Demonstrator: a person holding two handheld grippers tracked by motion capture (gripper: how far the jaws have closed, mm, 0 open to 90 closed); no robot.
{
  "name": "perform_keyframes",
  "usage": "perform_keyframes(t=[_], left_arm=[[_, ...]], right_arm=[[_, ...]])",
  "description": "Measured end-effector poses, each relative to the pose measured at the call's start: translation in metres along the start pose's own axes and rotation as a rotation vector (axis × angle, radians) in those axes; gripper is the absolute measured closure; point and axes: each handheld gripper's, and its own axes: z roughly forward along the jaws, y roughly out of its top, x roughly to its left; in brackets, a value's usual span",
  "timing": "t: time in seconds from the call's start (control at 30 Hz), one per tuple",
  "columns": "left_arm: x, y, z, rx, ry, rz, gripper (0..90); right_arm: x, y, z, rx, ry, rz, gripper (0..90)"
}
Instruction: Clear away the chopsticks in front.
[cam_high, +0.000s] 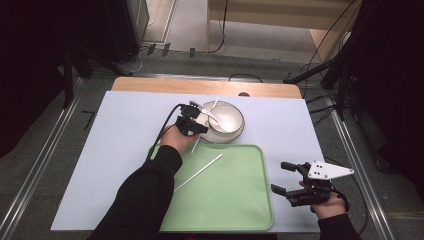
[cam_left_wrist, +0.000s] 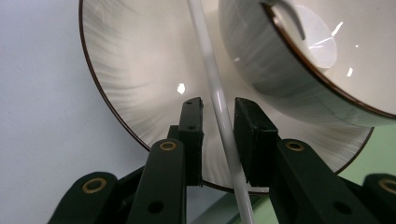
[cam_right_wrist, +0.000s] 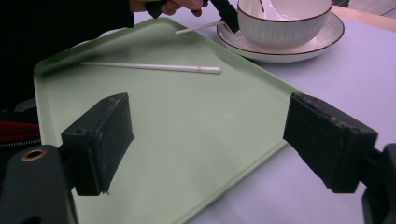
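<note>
A white bowl (cam_high: 226, 119) with a spoon (cam_high: 215, 116) in it stands on a brown-rimmed saucer (cam_high: 235, 137) behind the green tray (cam_high: 240, 200). One white chopstick (cam_left_wrist: 210, 70) leans across the saucer (cam_left_wrist: 140, 70) beside the bowl (cam_left_wrist: 261, 56). My left gripper (cam_left_wrist: 218, 135) straddles that stick, which lies close to the right pad with a gap at the left one. A second chopstick (cam_high: 199, 172) lies on the tray. My right gripper (cam_high: 278, 176) hovers wide open at the tray's right edge with nothing between its fingers.
The tray (cam_right_wrist: 187, 107) and the saucer (cam_right_wrist: 322, 39) sit on a pale blue mat (cam_high: 125, 150) over a wooden table. A sleeved forearm crosses the tray's left side. Dark stands and cables flank the table.
</note>
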Motion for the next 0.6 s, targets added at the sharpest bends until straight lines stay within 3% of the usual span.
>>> perform_keyframes(t=[0.2,0.43,0.6], left_arm=[[0.002,0.001,0.001,-0.003,0.028,-0.031,83.1],[0.005,0.001,0.001,0.004,0.013,-0.056,85.3],[0.012,0.003,-0.006,0.001,-0.027,-0.082,85.7]], right_arm=[[0.000,0.000,0.000,0.002,0.001,-0.001,16.2],[0.000,0.000,0.000,0.001,0.003,-0.002,16.2],[0.000,0.000,0.000,0.000,0.002,-0.003,16.2]])
